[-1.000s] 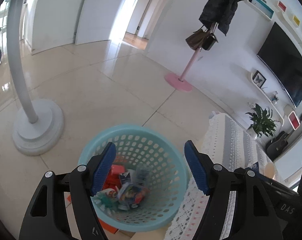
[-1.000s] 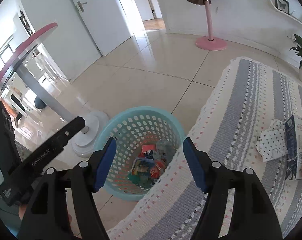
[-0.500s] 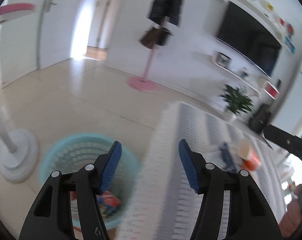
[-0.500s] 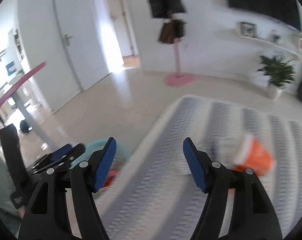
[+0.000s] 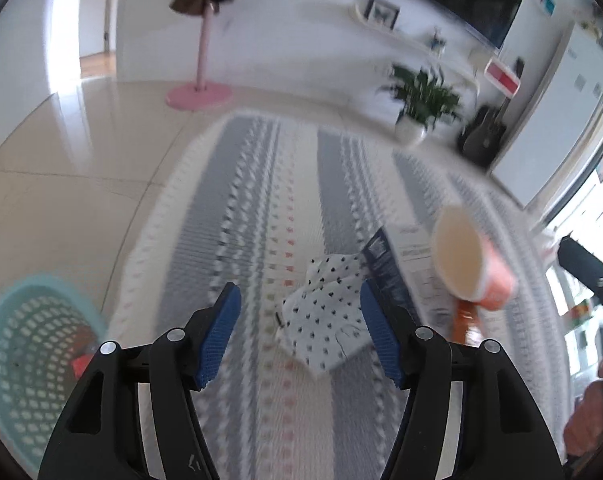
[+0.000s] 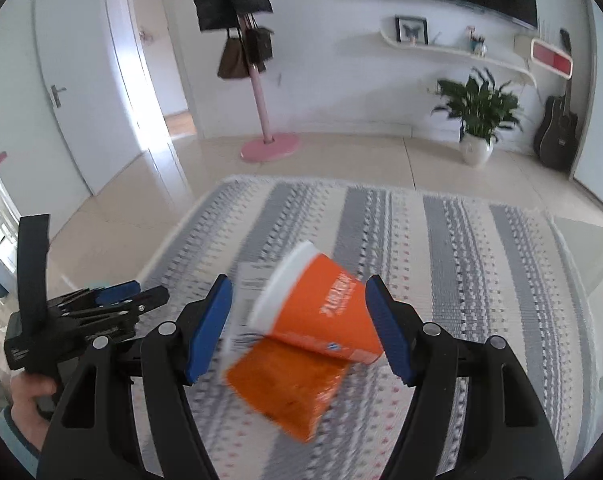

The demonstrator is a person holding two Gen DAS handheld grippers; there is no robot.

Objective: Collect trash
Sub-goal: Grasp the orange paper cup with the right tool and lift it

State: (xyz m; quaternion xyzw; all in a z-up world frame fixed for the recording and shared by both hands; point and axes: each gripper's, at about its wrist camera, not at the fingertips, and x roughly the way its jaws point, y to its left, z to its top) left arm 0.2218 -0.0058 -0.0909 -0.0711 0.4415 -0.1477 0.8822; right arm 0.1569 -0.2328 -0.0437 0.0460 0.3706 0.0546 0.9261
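On the striped table cloth (image 5: 261,208) lie a white wrapper with black dots (image 5: 325,320), a dark-and-white leaflet (image 5: 401,264), an orange paper cup (image 5: 469,260) on its side and an orange packet (image 6: 293,388). My left gripper (image 5: 299,332) is open, its blue pads on either side of the dotted wrapper, above it. My right gripper (image 6: 299,328) is open around the orange cup (image 6: 321,308), not touching it. The teal mesh bin (image 5: 25,360) with trash stands on the floor at lower left.
The left gripper shows at the left of the right wrist view (image 6: 85,320). A pink coat stand (image 6: 261,120), a potted plant (image 6: 477,120) and a guitar (image 6: 557,132) stand by the far wall. Tiled floor (image 5: 61,160) lies left of the table.
Both grippers swung right from over the bin to over the table. The left now frames the dotted wrapper, the right frames the orange cup. Both stay open.
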